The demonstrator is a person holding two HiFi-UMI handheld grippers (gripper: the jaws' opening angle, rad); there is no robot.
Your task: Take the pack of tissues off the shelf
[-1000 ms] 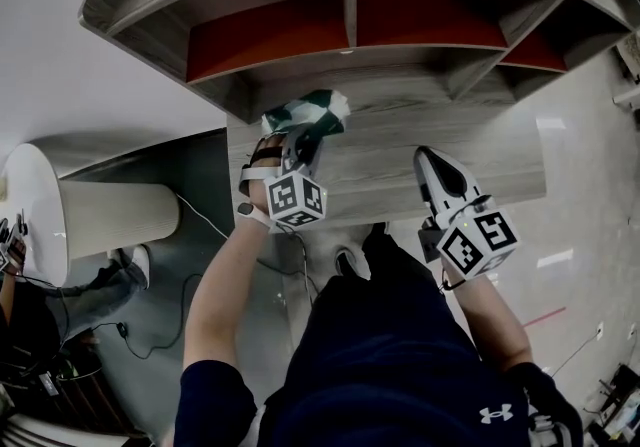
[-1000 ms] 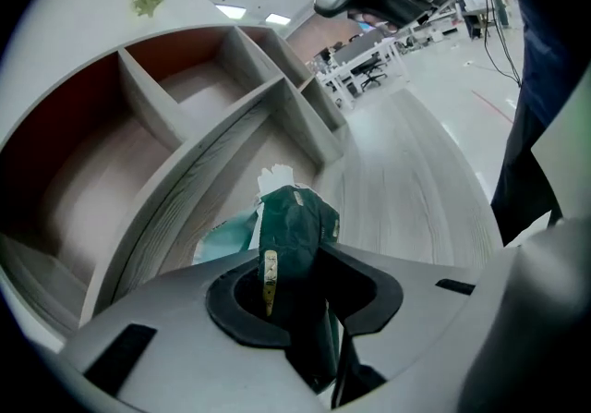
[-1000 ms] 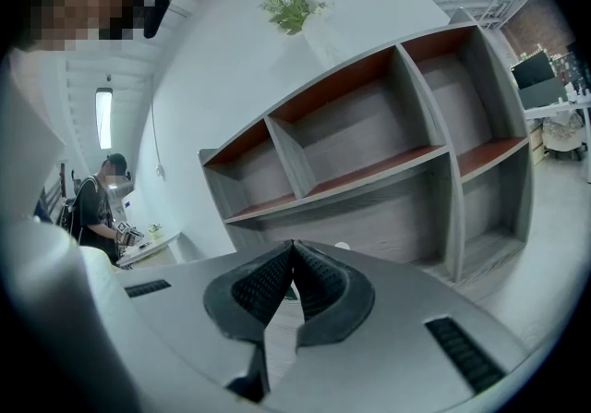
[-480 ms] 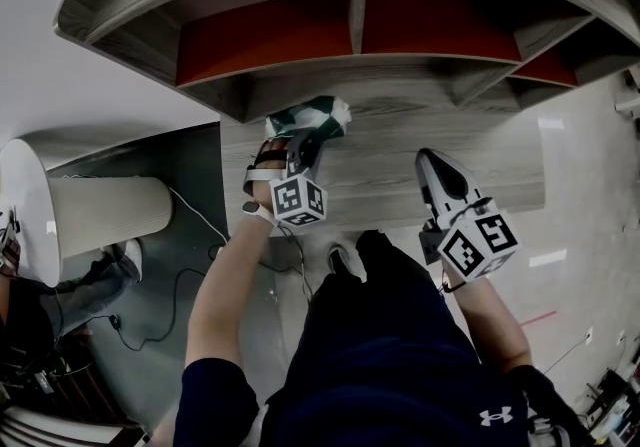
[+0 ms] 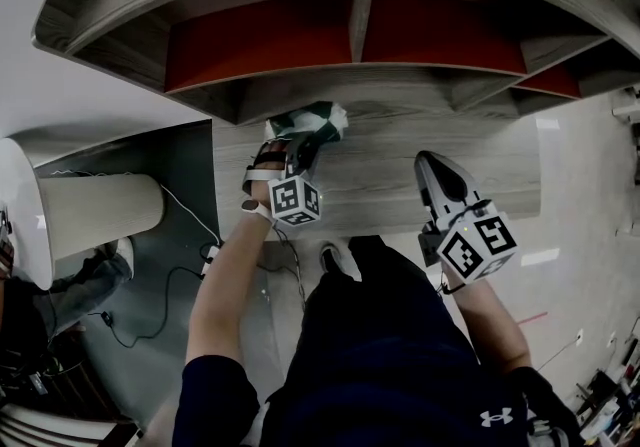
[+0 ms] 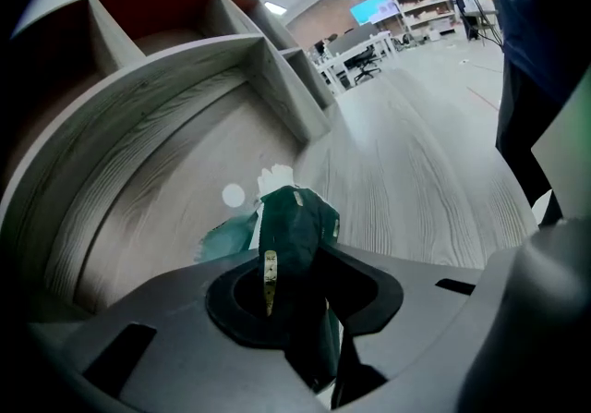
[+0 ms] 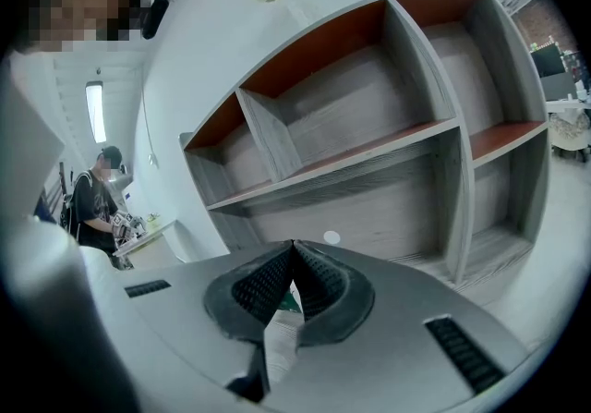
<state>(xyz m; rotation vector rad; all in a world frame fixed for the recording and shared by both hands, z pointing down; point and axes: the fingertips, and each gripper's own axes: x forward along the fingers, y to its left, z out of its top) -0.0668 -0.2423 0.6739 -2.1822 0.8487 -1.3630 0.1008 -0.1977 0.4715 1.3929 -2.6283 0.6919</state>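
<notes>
Clamped on the pack [image 6: 294, 217] in the left gripper [image 5: 298, 150], soft wrap squeezed in for a sure hold. Held off the ledge [image 5: 420, 160], just in front of the shelf [image 5: 270, 35], likely for carrying clear. Shut tip to tip on nothing at the right gripper [image 7: 294, 249], kept aside, probably unneeded

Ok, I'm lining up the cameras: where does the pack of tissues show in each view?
Head view: upper centre, the pack of tissues held in the left gripper.
Left gripper view: lower centre, clamped between the jaws.
Right gripper view: not clearly in it.
Shared landmark: the grey shelf with red back panels.
</notes>
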